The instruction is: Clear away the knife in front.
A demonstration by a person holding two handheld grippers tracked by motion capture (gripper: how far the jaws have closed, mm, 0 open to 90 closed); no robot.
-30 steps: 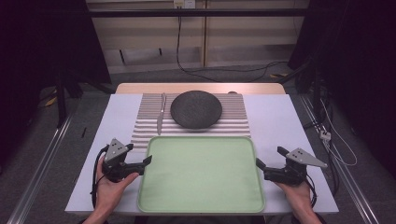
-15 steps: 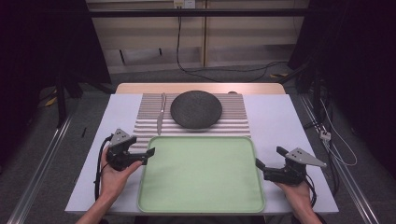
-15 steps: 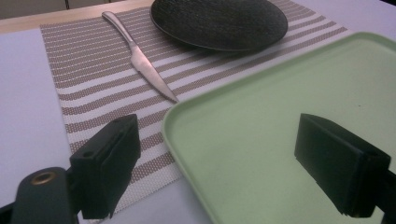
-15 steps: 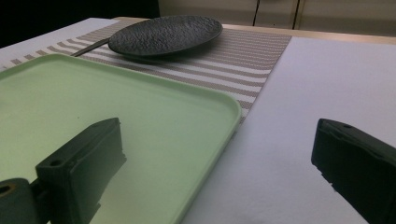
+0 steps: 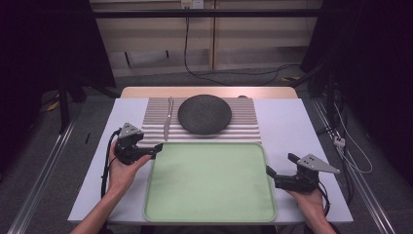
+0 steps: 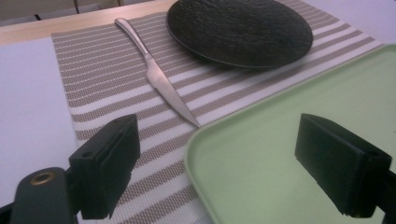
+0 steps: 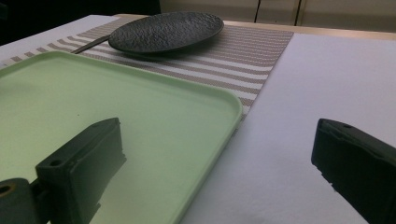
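Your left hand-held gripper (image 5: 155, 147): jaws wide apart, empty, straddling the far-left corner of the pale green rounded plastic tray (image 5: 209, 183) | your right hand-held gripper (image 5: 272, 173): jaws apart, empty, straddling the tray's right rim | slim silver table knife (image 5: 167, 118) and dark round textured plate (image 5: 204, 114): just beyond the tray, on the striped placemat (image 5: 243, 124).

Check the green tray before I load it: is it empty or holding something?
Empty. The tray shows bare green inside; the knife and plate lie on the mat beyond it.

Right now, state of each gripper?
Left gripper: open, holding nothing, at the green tray's far-left corner.
Right gripper: open, holding nothing, at the tray's right edge.
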